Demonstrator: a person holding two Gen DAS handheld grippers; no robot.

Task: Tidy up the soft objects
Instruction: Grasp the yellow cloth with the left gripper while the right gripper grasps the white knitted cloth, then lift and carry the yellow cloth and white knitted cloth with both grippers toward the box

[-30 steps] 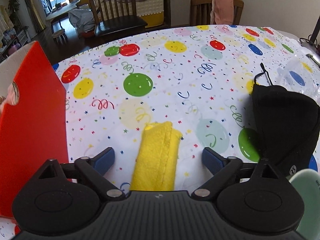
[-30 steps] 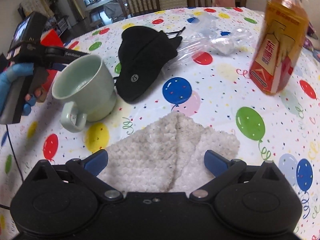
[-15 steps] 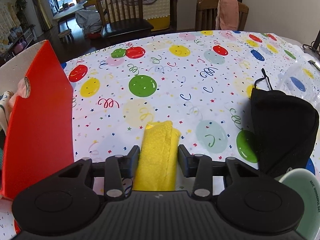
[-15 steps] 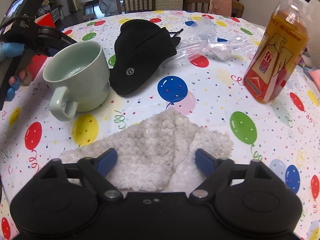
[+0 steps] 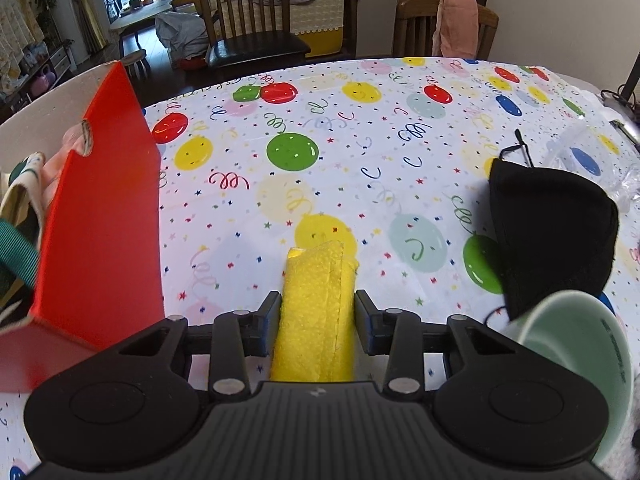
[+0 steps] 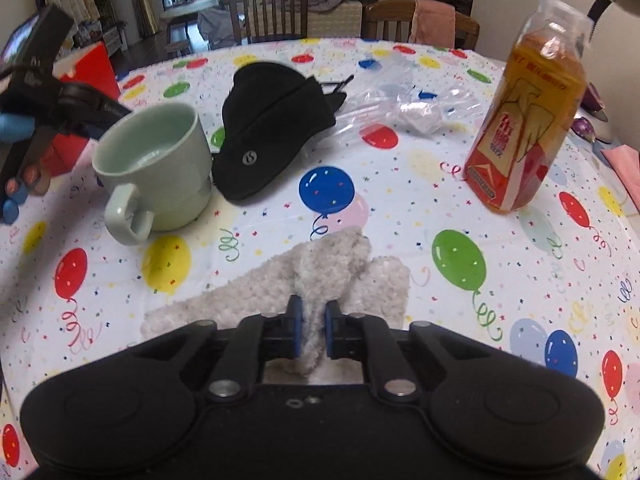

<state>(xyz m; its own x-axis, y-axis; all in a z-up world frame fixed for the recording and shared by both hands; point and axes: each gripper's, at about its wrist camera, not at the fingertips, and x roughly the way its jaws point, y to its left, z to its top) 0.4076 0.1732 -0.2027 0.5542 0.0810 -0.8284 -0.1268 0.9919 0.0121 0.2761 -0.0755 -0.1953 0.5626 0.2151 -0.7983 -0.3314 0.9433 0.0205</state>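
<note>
1. The left wrist camera sits just behind its own gripper point(image 5: 316, 320), tilted down and looking close over the balloon-print table point(image 5: 360, 152) toward the wooden chairs point(image 5: 248, 20) beyond the far edge.
2. A red box point(image 5: 100, 232) fills that view's left side; the green mug point(image 5: 580, 360) crowds its right corner.
3. The right wrist camera rides behind the right gripper point(image 6: 312, 332), equally low and near, facing the same chairs point(image 6: 268, 12), with an orange bottle point(image 6: 524, 120) on its right.
4. Both views share the mug point(image 6: 156, 164), the black cap point(image 5: 556, 232) point(image 6: 272, 128) and the red box point(image 6: 92, 68); the right view also catches the left gripper point(image 6: 80, 104) at its left edge.
</note>
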